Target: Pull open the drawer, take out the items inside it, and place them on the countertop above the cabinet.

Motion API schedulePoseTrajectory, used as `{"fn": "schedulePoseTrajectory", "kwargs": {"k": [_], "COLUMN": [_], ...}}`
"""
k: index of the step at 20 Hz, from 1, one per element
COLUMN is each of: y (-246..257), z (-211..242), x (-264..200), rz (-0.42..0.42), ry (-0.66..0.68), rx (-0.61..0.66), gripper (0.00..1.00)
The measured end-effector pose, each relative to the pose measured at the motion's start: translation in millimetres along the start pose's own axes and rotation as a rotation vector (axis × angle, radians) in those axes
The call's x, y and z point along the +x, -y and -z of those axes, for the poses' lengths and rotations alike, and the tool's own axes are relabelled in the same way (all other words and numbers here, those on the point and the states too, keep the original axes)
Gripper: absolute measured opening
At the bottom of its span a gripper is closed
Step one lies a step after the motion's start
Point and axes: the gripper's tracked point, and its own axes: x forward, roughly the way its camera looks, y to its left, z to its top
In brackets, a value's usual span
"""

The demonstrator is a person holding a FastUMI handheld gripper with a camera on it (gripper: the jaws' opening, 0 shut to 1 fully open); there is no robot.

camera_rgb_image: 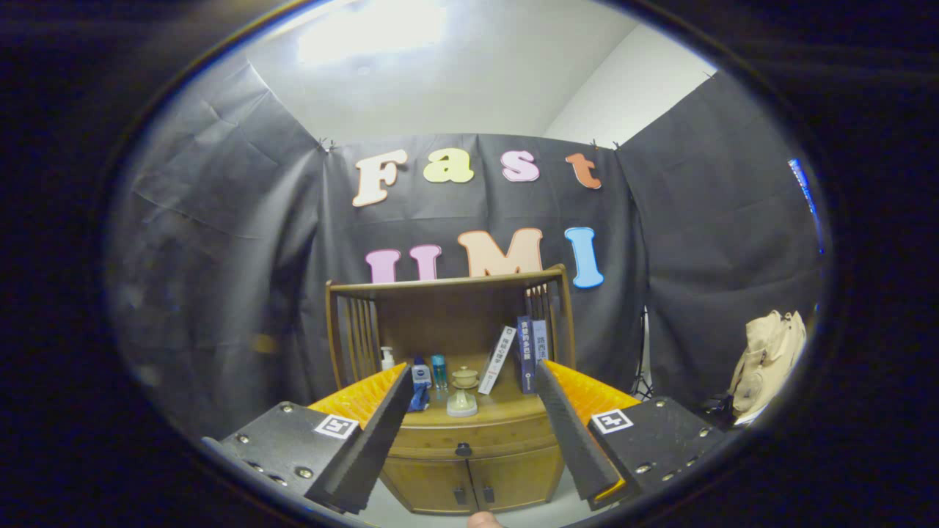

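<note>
- The gripper (pixel 469 378) stands wide open, its two fingers (pixel 374 433) spread far apart with nothing held between them; each finger is dark on its inner face and orange and ribbed on the outer side.
- Square black-and-white markers sit on the black finger mounts, one beside each finger.
- Between the fingers and beyond them, well apart from their tips, stands a small wooden cabinet (pixel 469 469).
- Its drawer (pixel 469 444) is shut, running across the front just under the countertop (pixel 506 411), with a dark knob (pixel 463 449) at the middle.
- Below the drawer are two closed doors (pixel 469 480) with small dark handles close together at the centre seam.
- On the countertop, a pale green lidded cup (pixel 463 392) stands near the front edge, between the fingers.
- Behind it to the left are a white pump bottle (pixel 386 358), a blue-and-white pack (pixel 420 375) and a slim blue bottle (pixel 439 371) (the labels are too small to make out).
- To the right, a white book (pixel 498 359) leans against upright dark books (pixel 530 352).
- A wooden shelf frame (pixel 447 293) with slatted sides rises over the countertop.
- Off to the right, near the cloth wall, a beige bag (pixel 766 363) hangs or rests (I cannot tell which).
</note>
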Motion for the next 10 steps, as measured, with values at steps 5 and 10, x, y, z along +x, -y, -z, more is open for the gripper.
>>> {"fn": "schedulePoseTrajectory", "kwargs": {"k": [5,10], "y": [-8,-9], "z": [11,10], "x": [5,3], "rz": [-0.015,-0.019], "ry": [-0.03,-0.025], "rx": [-0.009,-0.013], "gripper": [1.0,1.0]}}
